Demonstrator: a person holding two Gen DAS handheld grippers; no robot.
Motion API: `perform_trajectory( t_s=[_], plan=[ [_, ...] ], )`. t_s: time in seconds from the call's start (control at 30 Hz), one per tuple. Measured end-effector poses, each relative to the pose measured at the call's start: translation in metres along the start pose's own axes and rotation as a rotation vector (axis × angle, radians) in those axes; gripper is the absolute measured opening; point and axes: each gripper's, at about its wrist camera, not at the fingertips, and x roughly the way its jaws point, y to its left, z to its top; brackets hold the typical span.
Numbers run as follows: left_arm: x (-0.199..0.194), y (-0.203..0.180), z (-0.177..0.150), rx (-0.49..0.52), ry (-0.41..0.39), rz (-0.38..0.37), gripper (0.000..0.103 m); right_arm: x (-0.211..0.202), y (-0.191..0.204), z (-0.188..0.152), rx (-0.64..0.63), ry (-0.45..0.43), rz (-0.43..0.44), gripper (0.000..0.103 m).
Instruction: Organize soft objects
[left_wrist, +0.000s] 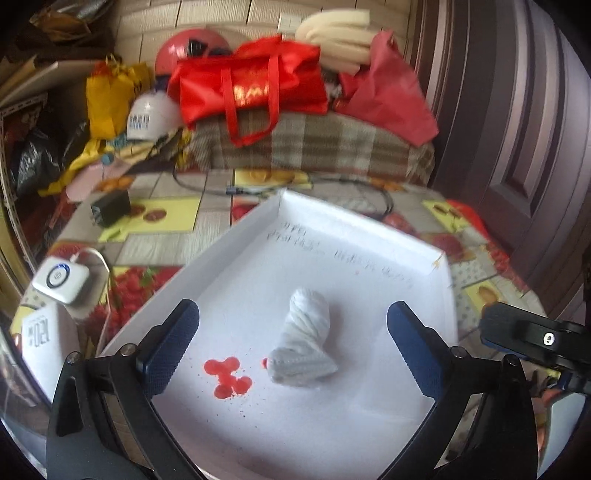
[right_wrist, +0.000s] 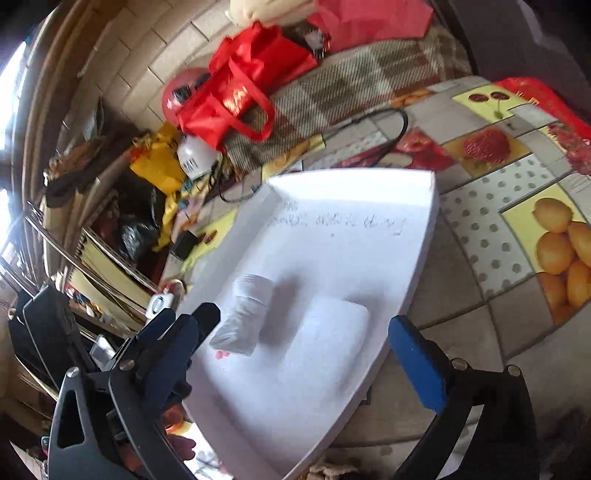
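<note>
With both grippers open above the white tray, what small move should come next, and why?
Probably lower the left gripper onto the rolled white cloth and close. Its fingers stand wide apart on either side of the roll and hold nothing. The roll lies loose on the white tray, beside a folded white cloth. The right gripper is also open.

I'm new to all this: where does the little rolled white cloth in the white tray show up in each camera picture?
Left wrist view: the rolled white cloth lies low and centre in the white tray, right of the red stains.
Right wrist view: the same cloth lies lower left, beside a folded white towel.
Shared landmark: the red bag behind.
</note>
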Motion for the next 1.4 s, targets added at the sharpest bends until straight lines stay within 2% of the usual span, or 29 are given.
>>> perform_trajectory(
  t_s=[0.17, 0.23, 0.33, 0.4, 0.47, 0.53, 0.57, 0.67, 0.73, 0.8, 0.93, 1.07, 1.17, 1.4],
  plan=[
    [-0.046, -0.016, 0.002, 0.043, -0.087, -0.065, 0.103, -0.053, -0.007, -0.009, -0.004, -0.123, 0.041, 0.103],
    [-0.065, -0.027, -0.003, 0.081, -0.106, -0.121, 0.103, -0.08, -0.016, -0.018, -0.008, -0.191, 0.036, 0.103],
    [-0.098, -0.053, -0.028, 0.209, -0.098, -0.319, 0.103, -0.118, -0.039, -0.035, 0.001, -0.271, 0.0, 0.103],
    [-0.113, -0.067, -0.05, 0.305, -0.052, -0.453, 0.103, -0.135, -0.058, -0.045, 0.018, -0.313, -0.04, 0.103],
    [-0.127, -0.08, -0.082, 0.405, 0.05, -0.68, 0.103, -0.152, -0.081, -0.058, 0.046, -0.353, -0.101, 0.103],
    [-0.135, -0.087, -0.116, 0.476, 0.177, -0.87, 0.103, -0.169, -0.109, -0.072, 0.096, -0.394, -0.16, 0.103],
    [-0.137, -0.089, -0.13, 0.503, 0.226, -0.906, 0.103, -0.175, -0.12, -0.077, 0.114, -0.413, -0.192, 0.103],
    [-0.132, -0.091, -0.171, 0.566, 0.389, -0.891, 0.103, -0.19, -0.149, -0.086, 0.159, -0.46, -0.291, 0.103],
    [-0.124, -0.093, -0.182, 0.574, 0.451, -0.842, 0.103, -0.194, -0.165, -0.089, 0.198, -0.476, -0.324, 0.103],
    [-0.111, -0.101, -0.187, 0.589, 0.481, -0.776, 0.102, -0.194, -0.179, -0.091, 0.256, -0.487, -0.323, 0.103],
    [-0.101, -0.127, -0.183, 0.655, 0.433, -0.722, 0.102, -0.189, -0.199, -0.097, 0.337, -0.466, -0.266, 0.103],
    [-0.08, -0.173, -0.184, 0.801, 0.373, -0.609, 0.102, -0.193, -0.201, -0.097, 0.327, -0.49, -0.235, 0.103],
    [-0.074, -0.184, -0.187, 0.811, 0.368, -0.617, 0.102, -0.194, -0.201, -0.099, 0.323, -0.496, -0.23, 0.103],
    [-0.074, -0.182, -0.189, 0.811, 0.365, -0.618, 0.102, -0.194, -0.208, -0.102, 0.342, -0.49, -0.209, 0.103]
  ],
)
